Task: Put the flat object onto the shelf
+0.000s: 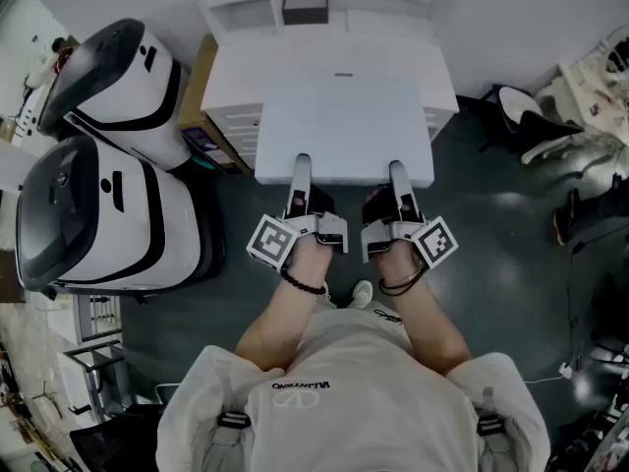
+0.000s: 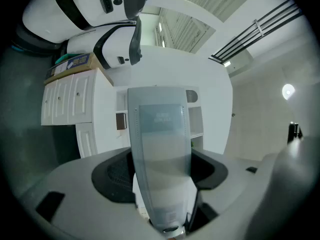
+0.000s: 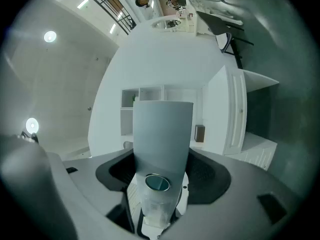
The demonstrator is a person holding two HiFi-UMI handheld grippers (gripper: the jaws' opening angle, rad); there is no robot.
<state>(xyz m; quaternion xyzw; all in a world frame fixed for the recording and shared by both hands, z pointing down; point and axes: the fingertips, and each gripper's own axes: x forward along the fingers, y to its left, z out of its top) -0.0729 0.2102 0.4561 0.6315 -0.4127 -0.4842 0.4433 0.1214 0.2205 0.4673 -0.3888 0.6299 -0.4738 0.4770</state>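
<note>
In the head view a flat white board (image 1: 344,126) lies level in front of me, over the top of a white cabinet (image 1: 228,67). My left gripper (image 1: 301,168) and right gripper (image 1: 396,172) each grip its near edge, a grey finger lying on top of the board. Both are shut on it. In the left gripper view a long grey finger (image 2: 159,134) runs up the middle, and the right gripper view shows the same kind of finger (image 3: 162,129). Beyond the cabinet stands a white shelf unit (image 1: 244,10) with open cubbies and a dark box (image 1: 305,10).
Two large white-and-black machines (image 1: 113,77) (image 1: 108,214) stand on the left, with a cardboard box (image 1: 200,106) between them and the cabinet. Chairs and other gear (image 1: 536,121) crowd the right side. The floor (image 1: 491,254) is dark grey.
</note>
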